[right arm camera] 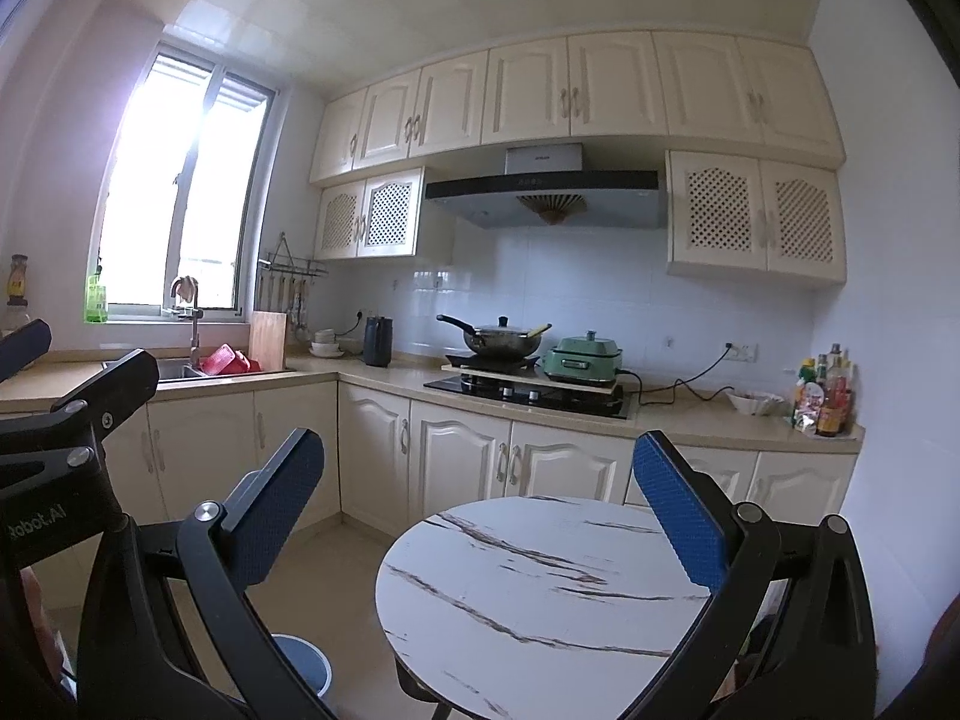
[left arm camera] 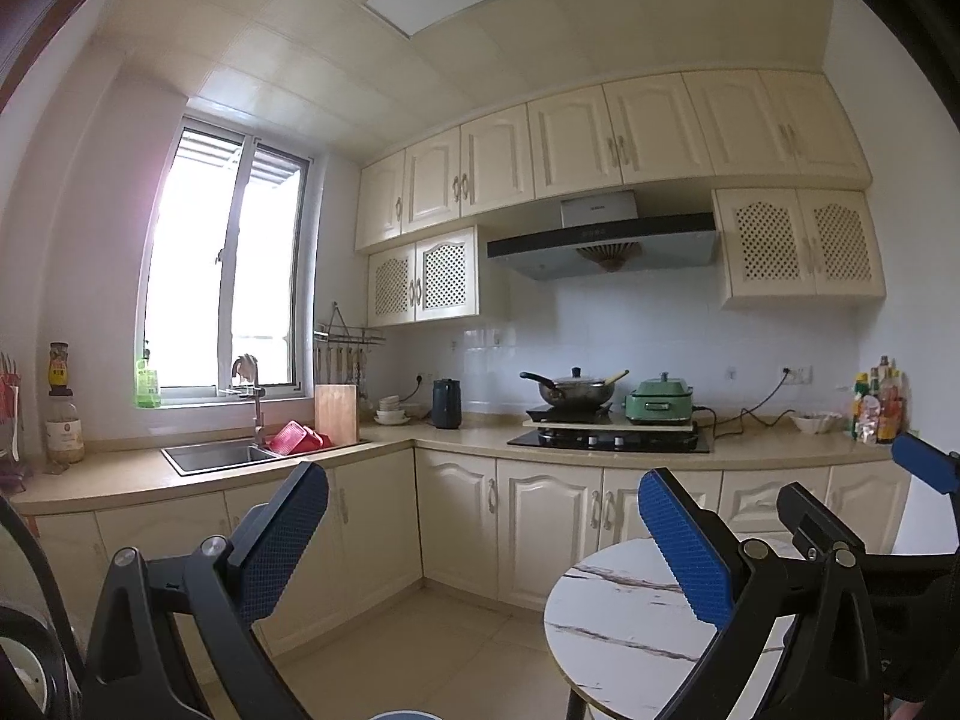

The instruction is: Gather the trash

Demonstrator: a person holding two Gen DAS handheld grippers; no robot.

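No trash shows on the round white marble-patterned table [right arm camera: 540, 576], so which way it lies cannot be told. The blue-rimmed round bin [right arm camera: 303, 663] sits on the floor near left of the table, below both grippers. The left gripper [left arm camera: 483, 534] and right gripper [right arm camera: 480, 510] hover with blue pads spread wide, empty; the right is nearer the table.

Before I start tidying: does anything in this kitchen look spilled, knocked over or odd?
Nothing looks spilled or knocked over. The one oddity: the wok and green cooker stand on a board laid across the stove.
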